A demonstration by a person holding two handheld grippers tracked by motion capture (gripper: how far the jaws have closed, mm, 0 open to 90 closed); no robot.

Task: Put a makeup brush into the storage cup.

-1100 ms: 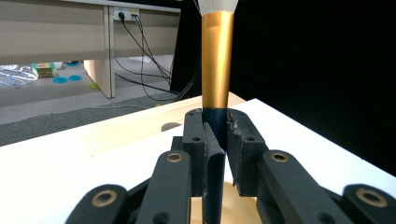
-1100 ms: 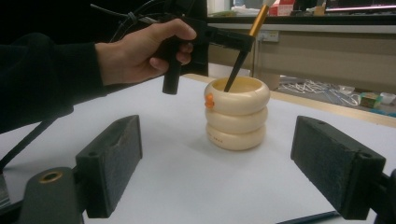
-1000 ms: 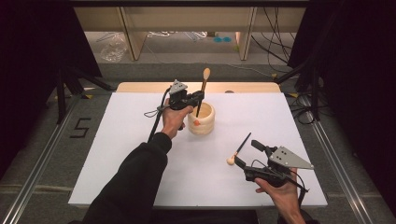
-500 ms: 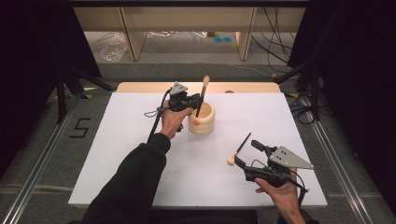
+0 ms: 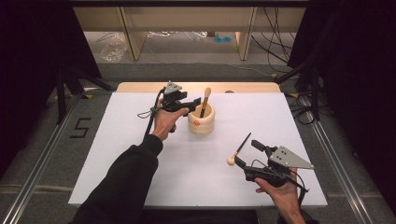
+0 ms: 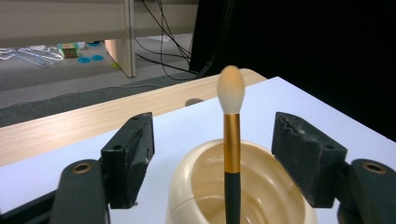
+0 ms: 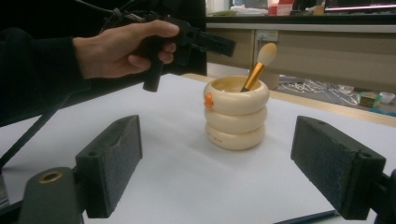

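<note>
Cream cup (image 5: 201, 122) now has one brush (image 5: 205, 100) standing inside, so my left tongs (image 5: 195, 101) have just been opening off it; right tongs (image 5: 246, 154) sit open near the second brush (image 5: 238, 149).

White sheet (image 5: 140, 140) over a wooden table (image 5: 140, 87); grey carpet floor (image 5: 196, 70) beyond the far edge, light wood shelf uprights (image 5: 131, 32), black cables (image 5: 275, 28), dark curtains (image 5: 28, 56) either side.
</note>
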